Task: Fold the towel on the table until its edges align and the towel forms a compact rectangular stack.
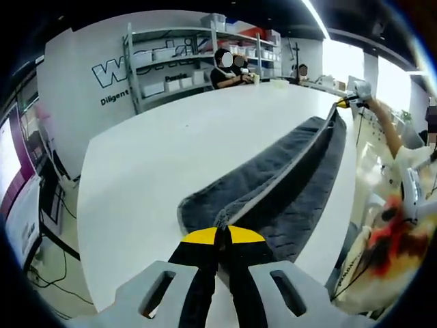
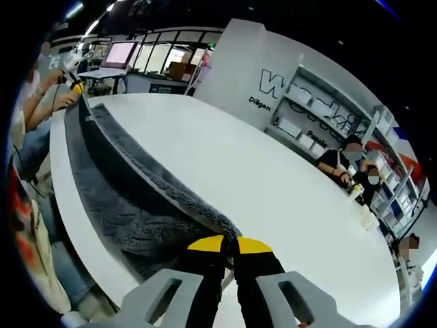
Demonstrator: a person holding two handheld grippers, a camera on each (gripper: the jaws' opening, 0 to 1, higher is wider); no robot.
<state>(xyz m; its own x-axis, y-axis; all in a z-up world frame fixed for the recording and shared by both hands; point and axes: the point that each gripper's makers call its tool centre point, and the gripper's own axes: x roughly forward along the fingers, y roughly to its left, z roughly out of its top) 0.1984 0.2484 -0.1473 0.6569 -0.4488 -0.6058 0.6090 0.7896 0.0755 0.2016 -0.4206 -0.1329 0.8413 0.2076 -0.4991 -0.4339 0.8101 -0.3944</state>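
A dark grey towel (image 1: 287,174) lies in a long strip on the white table (image 1: 171,150), near the table's edge. Its upper edge is lifted and pulled taut between the two grippers. My left gripper (image 1: 222,234) is shut on one end of that edge, its yellow-tipped jaws pressed together on the cloth. My right gripper (image 1: 343,102) holds the far end, seen small at the upper right with a person's arm behind it. In the right gripper view, my right gripper (image 2: 231,242) is shut on the towel (image 2: 116,184), and the left gripper (image 2: 76,87) holds the far end.
The broad white table top (image 2: 273,178) stretches away beside the towel. People (image 1: 229,68) sit at its far end in front of metal shelves (image 1: 171,65) with boxes. A lettered white wall (image 2: 273,85) stands behind. A pink-lit screen (image 2: 117,53) sits beyond the table.
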